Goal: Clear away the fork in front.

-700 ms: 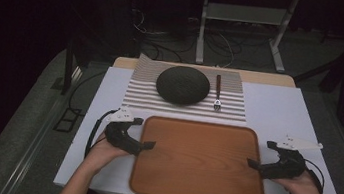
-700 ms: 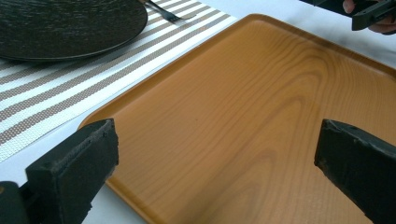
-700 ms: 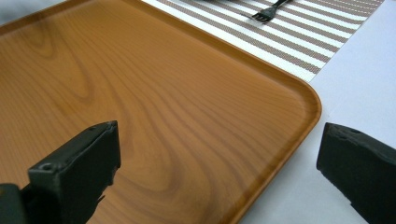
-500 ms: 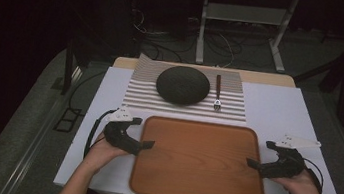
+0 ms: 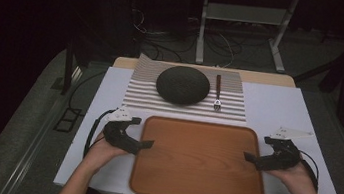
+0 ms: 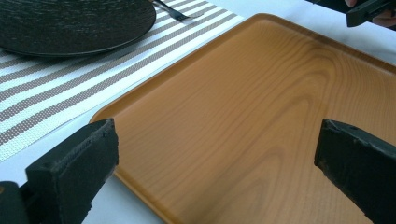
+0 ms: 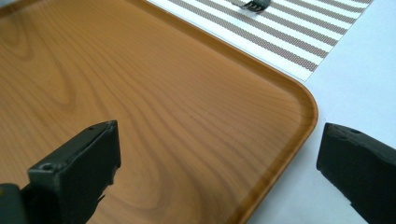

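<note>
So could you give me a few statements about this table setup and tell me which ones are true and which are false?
1. The wooden tray has nothing on it. True.
2. The fork lies inside the dark plate. False: it lies on the striped placemat, beside the plate on its right in the high view.
3. Both sets of tongs stand open. True: the left tongs and the right tongs each show a wide gap between their jaws.
4. The left tongs are holding the fork. False: they sit at the tray's left edge, holding nothing.
5. The plate sits on the tray. False: it rests on the striped placemat beyond the tray.
</note>
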A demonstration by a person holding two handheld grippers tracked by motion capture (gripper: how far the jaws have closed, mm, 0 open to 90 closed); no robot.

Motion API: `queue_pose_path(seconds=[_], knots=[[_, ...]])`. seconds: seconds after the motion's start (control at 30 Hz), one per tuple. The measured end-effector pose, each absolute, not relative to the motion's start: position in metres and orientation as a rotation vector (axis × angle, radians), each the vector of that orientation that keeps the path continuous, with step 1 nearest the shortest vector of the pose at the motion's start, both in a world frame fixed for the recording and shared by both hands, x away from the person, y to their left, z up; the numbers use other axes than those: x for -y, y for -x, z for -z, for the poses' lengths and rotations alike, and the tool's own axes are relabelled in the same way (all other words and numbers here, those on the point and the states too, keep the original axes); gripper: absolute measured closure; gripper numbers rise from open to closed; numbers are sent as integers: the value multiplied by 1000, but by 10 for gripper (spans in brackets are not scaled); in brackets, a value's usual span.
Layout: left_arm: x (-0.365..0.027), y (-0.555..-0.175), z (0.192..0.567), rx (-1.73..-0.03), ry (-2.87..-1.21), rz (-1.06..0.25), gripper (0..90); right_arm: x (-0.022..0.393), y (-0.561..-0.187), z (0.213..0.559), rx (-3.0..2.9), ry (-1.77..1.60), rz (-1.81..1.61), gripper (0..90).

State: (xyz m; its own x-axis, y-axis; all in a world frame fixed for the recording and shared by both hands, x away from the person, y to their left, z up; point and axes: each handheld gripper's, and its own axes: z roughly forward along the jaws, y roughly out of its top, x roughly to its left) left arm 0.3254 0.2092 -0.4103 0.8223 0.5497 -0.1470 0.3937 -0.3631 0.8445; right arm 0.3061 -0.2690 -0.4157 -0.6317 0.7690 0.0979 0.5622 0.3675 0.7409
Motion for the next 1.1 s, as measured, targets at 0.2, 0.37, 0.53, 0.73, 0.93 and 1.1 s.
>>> queue_pose_path(seconds=[0.2, 0.37, 0.53, 0.73, 0.93, 1.1], knots=[[-209, -326, 411, -697, -2000, -194, 0, 265, -312, 418, -2382, -1199, -1102, 0], [-208, -327, 411, -696, -1998, -195, 0, 264, -319, 417, -2386, -1203, -1091, 1], [-208, -328, 410, -698, -1993, -194, 0, 263, -325, 416, -2387, -1212, -1096, 11], [-208, -328, 411, -699, -1991, -194, 0, 260, -333, 414, -2387, -1219, -1089, 11], [-208, -328, 411, -696, -1995, -196, 0, 258, -342, 413, -2387, -1225, -1081, 11], [-208, -328, 410, -698, -1989, -204, 0, 254, -353, 413, -2391, -1240, -1062, 11]])
